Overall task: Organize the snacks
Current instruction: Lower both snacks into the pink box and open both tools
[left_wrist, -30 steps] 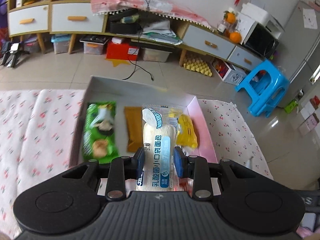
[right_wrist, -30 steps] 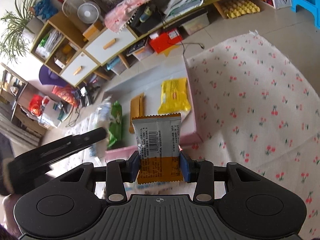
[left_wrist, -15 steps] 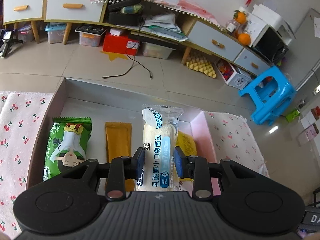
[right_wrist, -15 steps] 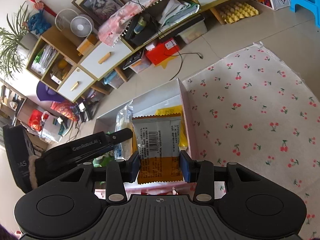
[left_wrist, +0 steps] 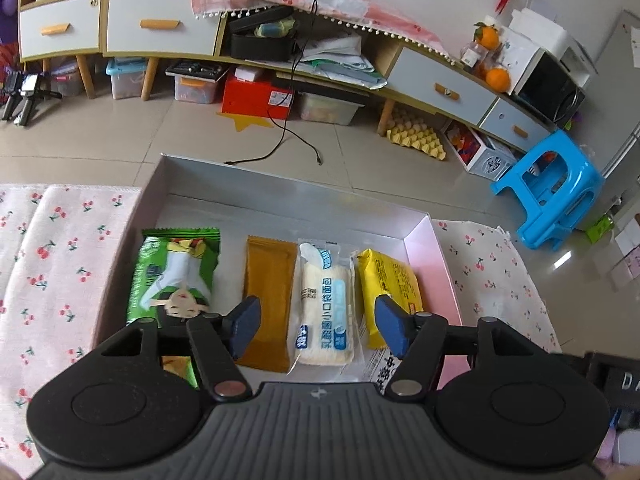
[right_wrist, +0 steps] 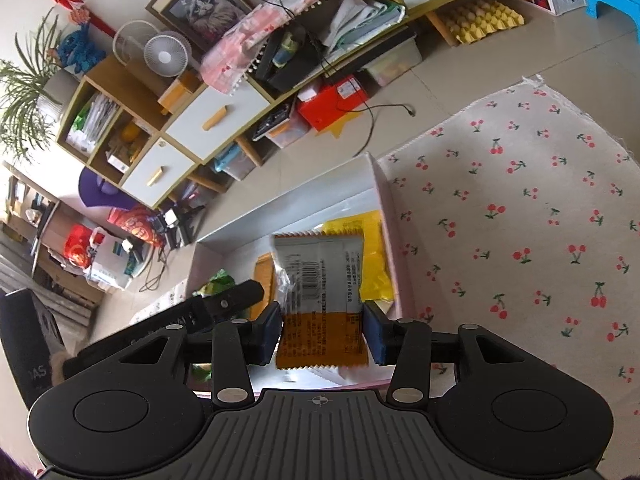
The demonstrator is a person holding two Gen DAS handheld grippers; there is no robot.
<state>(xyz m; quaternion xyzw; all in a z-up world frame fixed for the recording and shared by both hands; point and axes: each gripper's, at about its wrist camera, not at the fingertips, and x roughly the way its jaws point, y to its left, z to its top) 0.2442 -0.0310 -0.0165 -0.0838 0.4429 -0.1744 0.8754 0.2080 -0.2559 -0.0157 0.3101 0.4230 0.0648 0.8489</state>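
A shallow box holds a green packet, a brown packet, a white bread packet and a yellow packet, side by side. My left gripper hovers over the bread packet. Its jaws are opening, and the pads stand well clear of the wrapper. My right gripper has an orange and silver packet between its pads, tilted and blurred at the top. These jaws are opening too, but the pads still touch the packet's sides. It hangs over the box's near right part.
The box sits on a white cloth with cherries, which spreads to its right and left. A finger of the left gripper reaches in beside the right one. Beyond the table are tiled floor, cabinets and a blue stool.
The left jaws have parted and let go of the bread packet, which now lies in the box between the brown and yellow packets. The right gripper's packet has tilted.
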